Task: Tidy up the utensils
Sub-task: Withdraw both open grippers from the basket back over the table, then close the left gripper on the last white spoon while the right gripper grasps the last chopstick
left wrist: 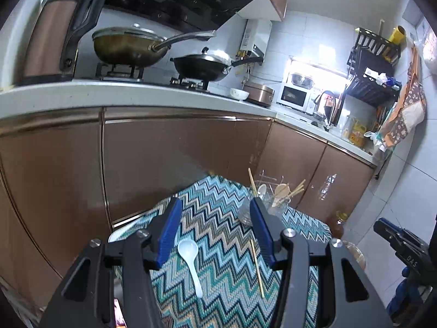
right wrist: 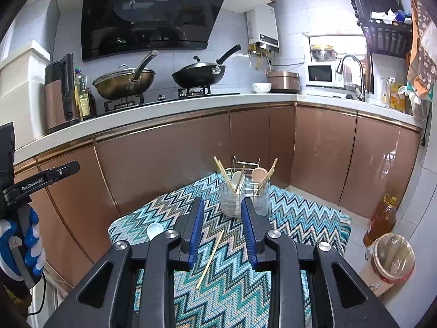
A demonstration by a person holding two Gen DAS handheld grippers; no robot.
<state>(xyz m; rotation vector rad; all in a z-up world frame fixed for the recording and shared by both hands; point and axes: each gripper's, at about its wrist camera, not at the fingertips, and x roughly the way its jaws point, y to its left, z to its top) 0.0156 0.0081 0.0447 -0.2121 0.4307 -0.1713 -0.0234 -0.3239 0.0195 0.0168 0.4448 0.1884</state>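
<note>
Chopstick (right wrist: 210, 259), lower middle of the frame, looks light, stiff and thin; pinch mid-shaft. Both grippers (right wrist: 222, 231) (left wrist: 215, 232) stand open, empty.

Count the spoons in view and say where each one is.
3. A white spoon lies loose on the zigzag cloth; a white one and a tan one stand in the utensil holder. More may be hidden there.

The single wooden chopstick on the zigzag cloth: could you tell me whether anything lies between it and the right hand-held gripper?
Nothing visible does: the wooden chopstick lies alone on the cloth, below the open right hand-held gripper.
</note>
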